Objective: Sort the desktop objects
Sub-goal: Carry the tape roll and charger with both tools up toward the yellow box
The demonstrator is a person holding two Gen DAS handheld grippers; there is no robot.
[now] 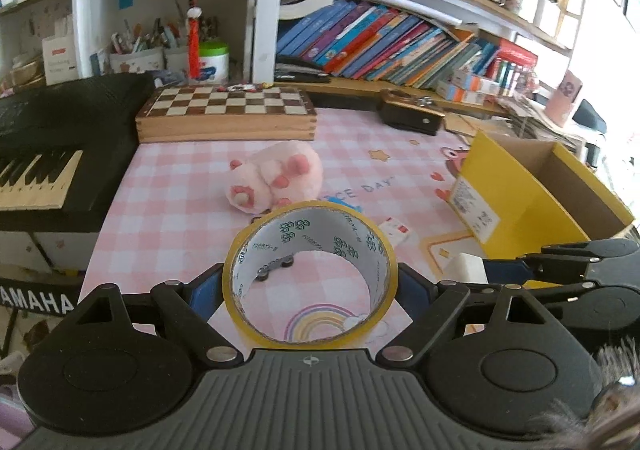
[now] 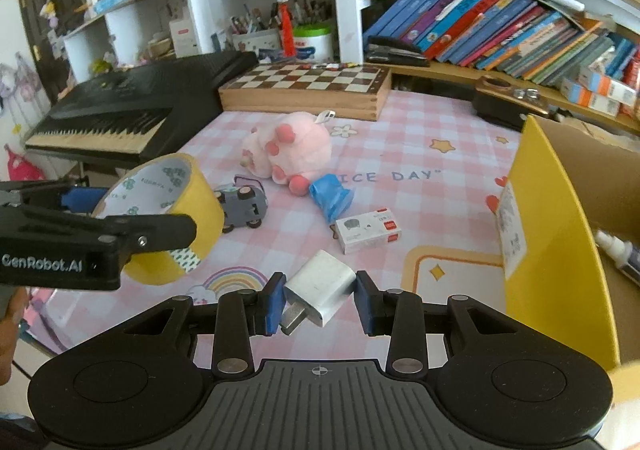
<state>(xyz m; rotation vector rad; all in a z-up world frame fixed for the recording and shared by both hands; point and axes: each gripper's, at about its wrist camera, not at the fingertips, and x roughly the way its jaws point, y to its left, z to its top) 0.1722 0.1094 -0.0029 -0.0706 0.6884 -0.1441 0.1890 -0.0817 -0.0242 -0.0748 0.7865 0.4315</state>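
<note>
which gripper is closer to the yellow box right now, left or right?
Right. The right gripper, shut on the white charger, sits just beside the yellow box. The left gripper, shut on the tape roll, is farther out, on the far side of the right gripper from the box.

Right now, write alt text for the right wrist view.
The right gripper clamps a white USB charger plug above a pink checked mat. At left, the left gripper holds a yellow tape roll; a pink plush toy, toy car and yellow cardboard box lie beyond.
</note>
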